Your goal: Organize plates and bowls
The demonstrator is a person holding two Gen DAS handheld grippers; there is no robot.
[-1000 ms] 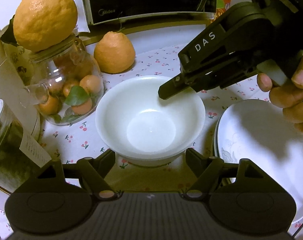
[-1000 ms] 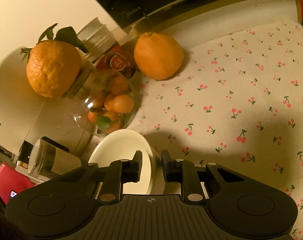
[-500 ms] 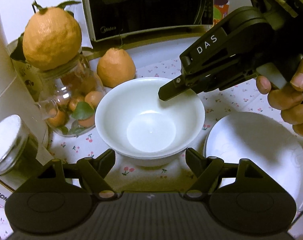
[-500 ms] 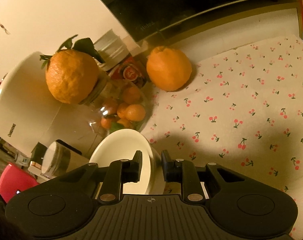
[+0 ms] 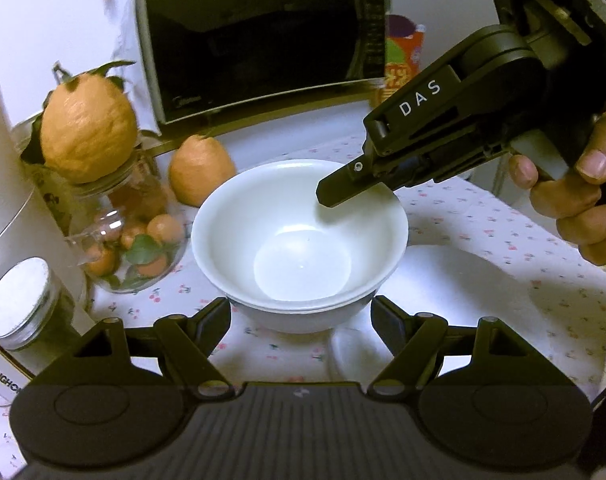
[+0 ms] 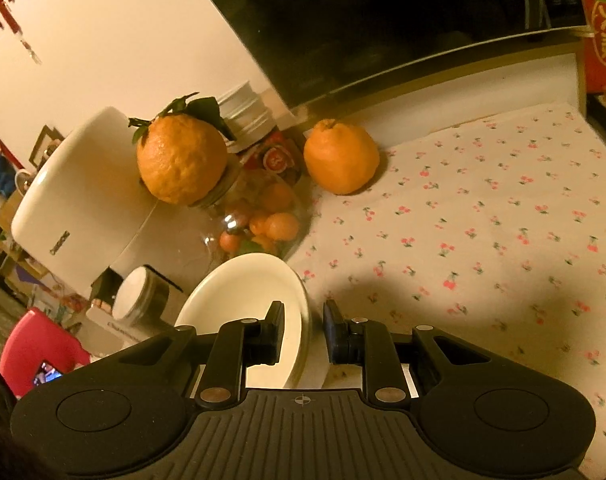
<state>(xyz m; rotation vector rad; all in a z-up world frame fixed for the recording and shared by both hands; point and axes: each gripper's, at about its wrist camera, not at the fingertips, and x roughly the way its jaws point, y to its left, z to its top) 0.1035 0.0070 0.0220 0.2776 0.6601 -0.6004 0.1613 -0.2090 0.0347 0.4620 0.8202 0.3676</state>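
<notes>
A white bowl, apparently two nested, hangs above the cherry-print tablecloth. My right gripper is shut on the bowl's far right rim, one finger inside and one outside; it also shows in the left wrist view. My left gripper is open, its fingers on either side of the bowl's near wall and not touching it. A white plate lies on the cloth below and to the right of the bowl.
A glass jar of small oranges with a big orange on its lid stands left. Another orange lies behind the bowl. A microwave stands at the back. A metal-lidded jar and white appliance are at far left.
The right gripper has lifted the bowl up off the cloth, and both grippers have risen with it. The plate has dropped lower in the left wrist view.
</notes>
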